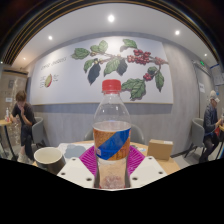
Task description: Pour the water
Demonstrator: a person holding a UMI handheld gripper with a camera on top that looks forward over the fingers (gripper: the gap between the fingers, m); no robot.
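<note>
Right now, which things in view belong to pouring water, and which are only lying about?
For the job: bottle, held between the gripper fingers; cup beside it.
Lying about: brown box; coffee-plant mural; seated people at both sides.

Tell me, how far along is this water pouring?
Done: the gripper is shut on the bottle, both pink pads pressing its sides. In hand: the bottle is held upright, its red cap on. Left: the cap apparently has to come off, then tipping toward the cup beside it on the table. No water seems poured yet.
</note>
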